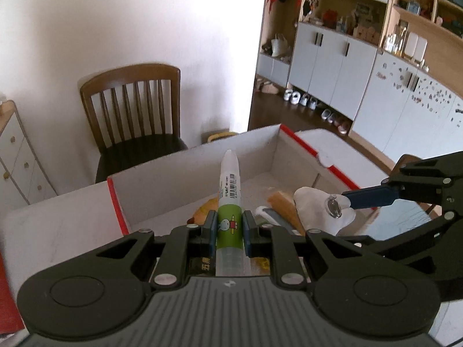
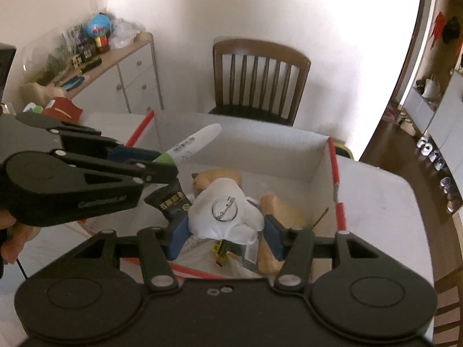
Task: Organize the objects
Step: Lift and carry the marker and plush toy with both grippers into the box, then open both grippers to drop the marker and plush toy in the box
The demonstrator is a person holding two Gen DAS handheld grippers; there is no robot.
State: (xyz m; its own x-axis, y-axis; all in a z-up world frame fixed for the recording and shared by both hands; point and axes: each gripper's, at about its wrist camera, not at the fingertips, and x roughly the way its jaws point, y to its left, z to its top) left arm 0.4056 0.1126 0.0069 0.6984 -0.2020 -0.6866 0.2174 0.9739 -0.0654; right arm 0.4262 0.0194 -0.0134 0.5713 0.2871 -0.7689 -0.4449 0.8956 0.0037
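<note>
My left gripper (image 1: 229,225) is shut on a white marker pen with a green cartoon label (image 1: 229,199), whose capped end points out over a red-edged cardboard box (image 1: 202,167). The right gripper (image 2: 225,232) is shut on a white plush toy with a round metal pin badge (image 2: 224,217), held over the box. In the right wrist view the left gripper (image 2: 162,159) comes in from the left with the marker pen (image 2: 196,143). In the left wrist view the plush toy (image 1: 324,206) hangs at the right between blue fingers (image 1: 369,198). The box (image 2: 289,156) holds a dark snack packet (image 2: 173,202), a tan item (image 2: 277,205) and wrappers.
The box rests on a white table (image 1: 58,217). A wooden chair (image 2: 260,81) stands beyond the far table edge against the wall. A cluttered drawer cabinet (image 2: 127,72) is at far left; a red item (image 2: 62,108) lies on the table's left. Cupboards and shoes (image 1: 306,99) line the right.
</note>
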